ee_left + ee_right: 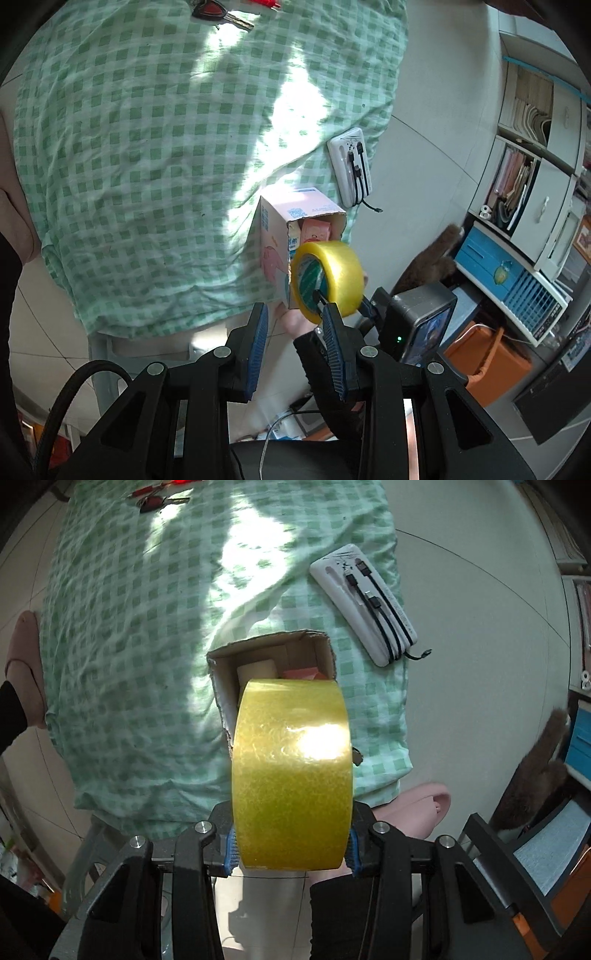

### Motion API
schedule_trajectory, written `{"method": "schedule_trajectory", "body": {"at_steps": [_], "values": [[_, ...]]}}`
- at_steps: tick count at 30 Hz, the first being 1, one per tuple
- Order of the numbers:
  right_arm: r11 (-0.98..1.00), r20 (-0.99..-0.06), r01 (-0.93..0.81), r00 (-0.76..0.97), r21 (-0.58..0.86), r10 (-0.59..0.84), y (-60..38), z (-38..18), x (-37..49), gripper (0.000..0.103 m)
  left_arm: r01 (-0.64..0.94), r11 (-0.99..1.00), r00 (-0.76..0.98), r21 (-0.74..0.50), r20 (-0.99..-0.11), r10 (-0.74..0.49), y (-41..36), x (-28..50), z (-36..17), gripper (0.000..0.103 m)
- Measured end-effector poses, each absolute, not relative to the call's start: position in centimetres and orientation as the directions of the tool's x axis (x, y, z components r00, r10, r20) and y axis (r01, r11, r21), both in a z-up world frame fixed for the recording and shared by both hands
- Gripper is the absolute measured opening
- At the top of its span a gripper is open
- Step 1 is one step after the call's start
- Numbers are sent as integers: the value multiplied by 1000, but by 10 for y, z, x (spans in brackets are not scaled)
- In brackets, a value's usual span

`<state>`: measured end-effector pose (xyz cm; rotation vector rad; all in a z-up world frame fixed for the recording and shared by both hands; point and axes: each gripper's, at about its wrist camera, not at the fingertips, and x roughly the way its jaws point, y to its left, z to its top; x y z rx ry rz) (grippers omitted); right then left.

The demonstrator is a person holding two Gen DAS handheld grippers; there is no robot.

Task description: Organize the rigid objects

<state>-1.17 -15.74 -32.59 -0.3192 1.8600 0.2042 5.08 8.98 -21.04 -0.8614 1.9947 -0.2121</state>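
- Right gripper (291, 843) is clamping the yellow tape roll (291, 775) by its two flat sides, holding it above the open cardboard box (221, 686).
- Left gripper (295, 332) is standing narrowly apart with nothing between its pads.
- Box is sitting on the green checked cloth (147, 147), near its edge, with small packs inside.
- White power bank (364, 605) is lying beside the box.
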Motion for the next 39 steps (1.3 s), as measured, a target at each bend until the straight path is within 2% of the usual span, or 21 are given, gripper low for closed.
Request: {"method": "schedule_trajectory", "body": {"at_steps": [3,4,7,11,14,17,19,22,25,31,34,39], "values": [[946,-965,-320,-221,-61,-138,-151,-314,-2,54,-517,718,-308,-465,-682,-663,105,52,-206,28],[950,-972,-306,-193,-68,-132,-150,-307,4,62,-524,713,-300,-466,-682,-667,110,53,-205,28],[980,-987,-195,-146,-42,-72,-158,-284,27,65,-540,696,-269,-473,-687,-675,124,60,-200,28],[977,-978,112,-81,183,192,-188,-246,50,65,-574,686,-180,-447,-749,-638,151,75,-196,29],[831,-891,362,1,423,453,-209,-225,56,65,-612,684,-54,-397,-841,-538,175,85,-199,34],[674,-794,497,52,547,606,-216,-217,58,65,-637,695,45,-334,-916,-399,195,92,-212,34],[637,-770,517,71,572,634,-218,-209,59,65,-661,671,102,-337,-926,-365,201,98,-227,34],[625,-767,524,88,578,636,-225,-200,58,65,-691,610,175,-389,-908,-381,201,107,-256,34],[599,-759,560,87,573,645,-238,-204,52,75,-724,541,200,-427,-882,-427,194,114,-290,34],[588,-758,603,42,538,651,-252,-221,43,78,-826,446,148,-345,-896,-420,198,128,-346,34],[566,-725,615,13,549,689,-248,-225,38,79,-779,541,94,-316,-913,-398,185,151,-355,34],[550,-686,602,-6,578,727,-235,-223,34,79,-647,732,-2,-214,-959,-282,160,186,-368,34]]}}
